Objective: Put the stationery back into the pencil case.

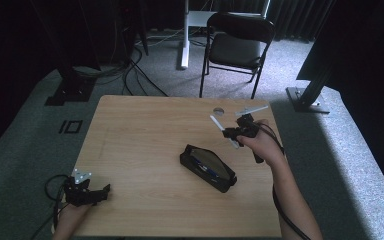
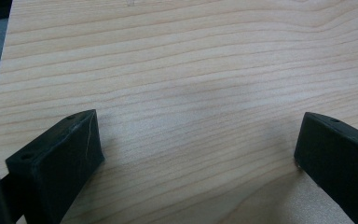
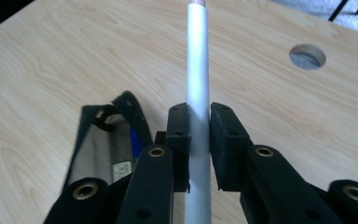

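Black pads of the right gripper are pinching a white pen in the right gripper view, one pad on each side of its barrel. Its long axis is running straight out along the line of the jaws, with the far tip pointing away from the gripper over the wooden table and the near end passing back between the jaw arms. Just left of and below the jaws, a black pencil case is lying open on the wood, with something blue showing inside it. A round hole in the tabletop is sitting off to the right of the pen's far end.

From the high view, the right gripper is hanging above the table, and the pen is slanting up and to the left out of its tip, while the pencil case is lying below and to the left of it. That view is also showing a folding chair beyond the table.

Near the table's front left corner, the left gripper is resting low. In the left gripper view its jaws are standing spread wide apart, with bare wood between them.
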Demonstrator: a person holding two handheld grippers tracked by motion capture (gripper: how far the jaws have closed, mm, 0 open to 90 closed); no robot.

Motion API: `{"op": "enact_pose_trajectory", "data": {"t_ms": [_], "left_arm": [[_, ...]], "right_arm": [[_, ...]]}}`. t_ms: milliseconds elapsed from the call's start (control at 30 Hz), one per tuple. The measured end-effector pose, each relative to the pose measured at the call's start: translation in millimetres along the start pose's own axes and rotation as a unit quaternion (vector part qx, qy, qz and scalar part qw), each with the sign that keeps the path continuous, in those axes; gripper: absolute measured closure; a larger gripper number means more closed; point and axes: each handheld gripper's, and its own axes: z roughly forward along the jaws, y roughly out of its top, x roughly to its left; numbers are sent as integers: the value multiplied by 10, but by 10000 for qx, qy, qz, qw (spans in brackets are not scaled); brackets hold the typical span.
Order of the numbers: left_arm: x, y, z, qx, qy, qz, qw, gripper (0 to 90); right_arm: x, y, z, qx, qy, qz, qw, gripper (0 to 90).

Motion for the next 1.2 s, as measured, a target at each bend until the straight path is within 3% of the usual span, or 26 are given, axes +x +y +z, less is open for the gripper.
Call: {"op": "enact_pose_trajectory", "data": {"t_ms": [200,667,1200], "left_arm": [[0,0,0,-3,1,3,10000,9],[1,0,0,-4,5,6,10000,9],[2,1,0,-3,4,12,10000,9]], "right_arm": [[181,47,-104,-94,92,-271,9995,785],[484,22,-97,-187,329,-490,9981,785],[612,-186,223,182,551,-543,9968,784]]}}
